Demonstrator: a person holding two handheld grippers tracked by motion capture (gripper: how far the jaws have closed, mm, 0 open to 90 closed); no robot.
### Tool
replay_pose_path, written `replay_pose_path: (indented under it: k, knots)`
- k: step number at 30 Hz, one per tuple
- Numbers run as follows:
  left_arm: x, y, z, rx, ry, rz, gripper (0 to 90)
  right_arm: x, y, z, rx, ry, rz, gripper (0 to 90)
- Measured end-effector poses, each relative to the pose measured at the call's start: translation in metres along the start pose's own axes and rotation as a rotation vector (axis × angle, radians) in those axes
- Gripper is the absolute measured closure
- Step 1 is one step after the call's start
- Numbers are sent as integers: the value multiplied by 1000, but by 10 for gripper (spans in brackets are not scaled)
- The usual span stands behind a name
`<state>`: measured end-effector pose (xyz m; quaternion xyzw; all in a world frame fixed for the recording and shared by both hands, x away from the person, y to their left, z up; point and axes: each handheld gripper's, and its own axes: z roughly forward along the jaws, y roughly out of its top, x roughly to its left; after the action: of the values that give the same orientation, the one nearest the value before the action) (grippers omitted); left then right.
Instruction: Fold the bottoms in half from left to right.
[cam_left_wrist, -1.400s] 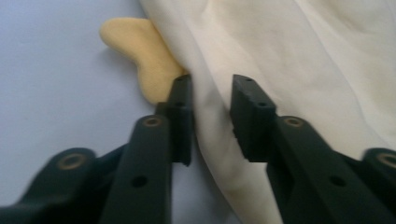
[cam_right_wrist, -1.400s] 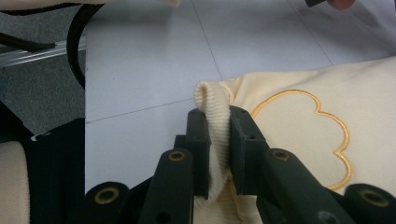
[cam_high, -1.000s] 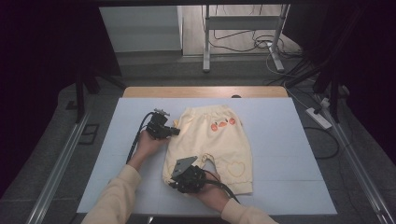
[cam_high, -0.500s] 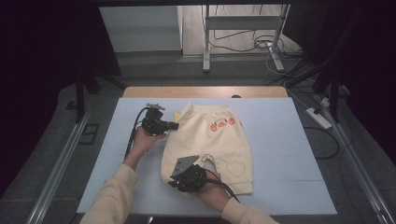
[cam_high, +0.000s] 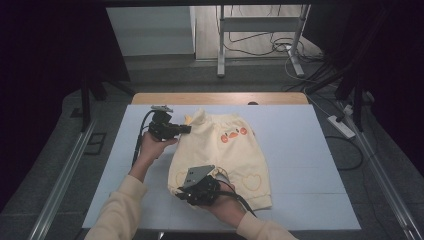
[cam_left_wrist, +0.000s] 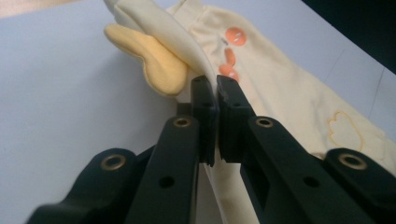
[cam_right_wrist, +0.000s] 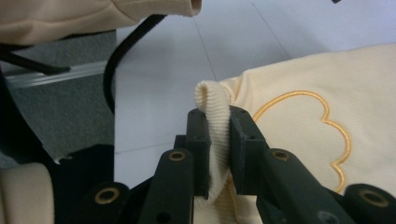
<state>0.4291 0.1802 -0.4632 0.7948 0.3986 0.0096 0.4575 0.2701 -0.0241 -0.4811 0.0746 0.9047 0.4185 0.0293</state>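
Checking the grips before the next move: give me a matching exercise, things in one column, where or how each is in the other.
1 left gripper
2 right gripper
3 orange motifs
4 table

a pale blue, under the garment
b shut on ribbed cuff
c on the garment's front
d shut on a smooth cream edge

1-d, 2-b, 3-c, 4-a

The garment (cam_high: 227, 150) lies on the table (cam_high: 310, 165), left tool (cam_high: 187, 129) at its far-left edge, right tool (cam_high: 186, 196) at its near-left corner.
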Motion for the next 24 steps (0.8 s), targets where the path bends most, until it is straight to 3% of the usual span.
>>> replay_pose_path:
  k: [5,14,24]
  knots:
    - [3,-3,4,22,-3,-15,856,1,-3,4,12,2,4,789]
    - [-3,5,-17,-49,-40,-9,857,5,11,-8,-46,16,-23,789]
    - [5,-1,-17,-25,-36,-38,857,5,7,-2,-28,26,-18,790]
